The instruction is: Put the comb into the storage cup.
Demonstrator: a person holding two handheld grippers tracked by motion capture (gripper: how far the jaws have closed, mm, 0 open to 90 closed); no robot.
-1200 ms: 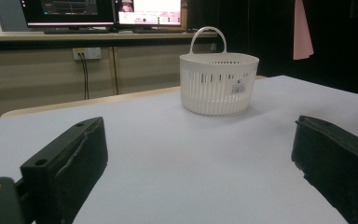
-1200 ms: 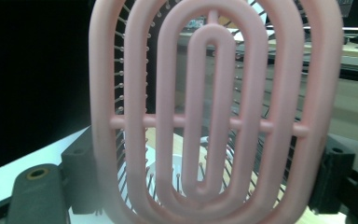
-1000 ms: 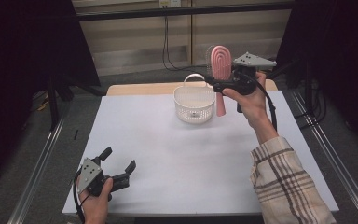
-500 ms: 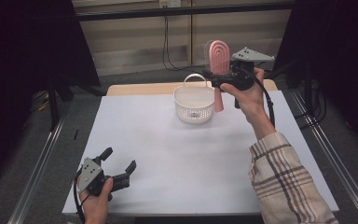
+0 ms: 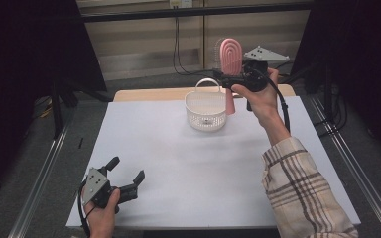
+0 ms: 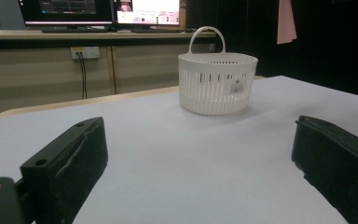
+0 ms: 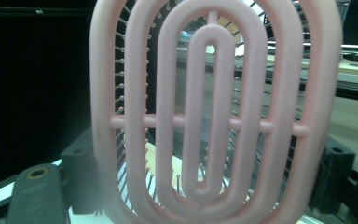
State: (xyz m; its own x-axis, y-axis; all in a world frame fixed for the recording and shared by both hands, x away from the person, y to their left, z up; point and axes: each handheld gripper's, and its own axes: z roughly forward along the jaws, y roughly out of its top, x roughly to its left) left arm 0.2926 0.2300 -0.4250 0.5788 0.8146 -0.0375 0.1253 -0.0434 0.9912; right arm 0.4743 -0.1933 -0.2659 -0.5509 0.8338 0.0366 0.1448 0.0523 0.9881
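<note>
A pink oval hairbrush (image 5: 230,57) stands upright in the air, head up, with its handle hanging beside the right rim of the white handled basket (image 5: 206,116). My right gripper (image 5: 226,78) is shut on the brush's neck, above the back of the table. Seen from the right gripper view, the brush head (image 7: 212,112) sits between the jaws of the right gripper (image 7: 207,179). My left gripper (image 5: 127,168) rests open on the white table near its front left corner, holding nothing. Its jaws stand wide in the left gripper view (image 6: 198,128), which faces the basket (image 6: 216,84) and the brush handle tip (image 6: 285,21).
The white table top (image 5: 188,163) has a wooden strip (image 5: 149,94) along its back edge. Metal rails (image 5: 44,168) run along both sides. Cables hang on the rear wall (image 5: 178,44). Monitors (image 6: 102,11) stand on a bench behind.
My right gripper has lifted the brush slightly and drifted a little left toward the basket. The left gripper has stayed put.
</note>
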